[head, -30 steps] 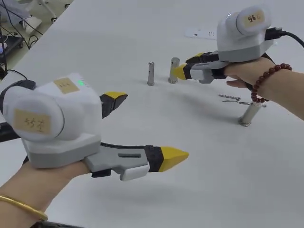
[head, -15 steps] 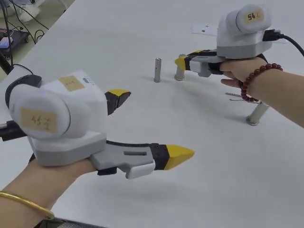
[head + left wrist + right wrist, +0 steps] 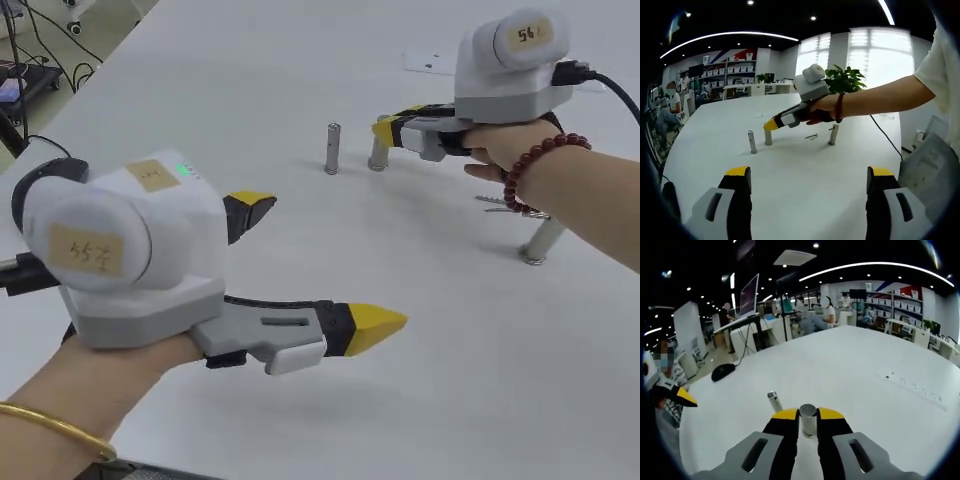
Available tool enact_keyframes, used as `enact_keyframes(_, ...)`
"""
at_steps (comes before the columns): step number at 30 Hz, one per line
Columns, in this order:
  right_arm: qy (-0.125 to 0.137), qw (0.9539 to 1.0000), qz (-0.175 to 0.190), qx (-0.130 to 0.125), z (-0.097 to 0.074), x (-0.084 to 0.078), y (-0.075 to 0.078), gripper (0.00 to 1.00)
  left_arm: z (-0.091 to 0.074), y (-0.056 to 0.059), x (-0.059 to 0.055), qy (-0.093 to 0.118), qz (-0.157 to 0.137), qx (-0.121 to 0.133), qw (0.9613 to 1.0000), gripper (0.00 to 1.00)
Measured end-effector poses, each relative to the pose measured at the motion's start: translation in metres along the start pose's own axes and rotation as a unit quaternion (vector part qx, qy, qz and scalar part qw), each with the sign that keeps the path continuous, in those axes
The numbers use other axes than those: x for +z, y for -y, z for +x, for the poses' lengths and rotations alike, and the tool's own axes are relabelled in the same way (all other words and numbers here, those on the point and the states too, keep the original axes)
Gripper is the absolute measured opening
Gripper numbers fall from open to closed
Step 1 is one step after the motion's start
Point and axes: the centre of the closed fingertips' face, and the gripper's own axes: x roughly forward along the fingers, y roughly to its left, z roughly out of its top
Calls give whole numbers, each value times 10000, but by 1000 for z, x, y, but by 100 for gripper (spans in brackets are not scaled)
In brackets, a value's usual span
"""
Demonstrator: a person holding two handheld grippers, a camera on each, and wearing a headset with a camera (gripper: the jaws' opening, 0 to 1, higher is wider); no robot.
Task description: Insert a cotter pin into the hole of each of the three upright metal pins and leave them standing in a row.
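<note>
Grip of the right tongs (image 3: 383, 129), clamped on the middle pin (image 3: 808, 422) at upper right, likely steadies it for pinning; left tongs (image 3: 328, 260) idle, spread apart.

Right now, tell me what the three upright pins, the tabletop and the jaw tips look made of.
The upright pins: metal, likely steel; dull silver-grey with a sheen along the shaft. The tabletop: smooth matte white, perhaps laminate; the look leaves it open. The left gripper, at the tips of its jaws: matte yellow over black, probably plastic or rubber.
</note>
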Motion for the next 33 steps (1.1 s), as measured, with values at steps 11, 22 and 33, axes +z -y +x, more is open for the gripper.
enact_keyframes(11, -48, 9998, -167, 89, -4, 1, -18, 12, 1, 3, -1, -31, 68, -60, 10000, 96)
enact_keyframes(22, -172, 9993, -315, 108, -19, -4, -36, 12, 0, 6, 2, -28, 104, -84, 9999, 96)
enact_keyframes(33, -185, 9988, -443, 12, -43, -11, -51, 11, -3, 8, 9, 62, 137, -66, 9999, 96)
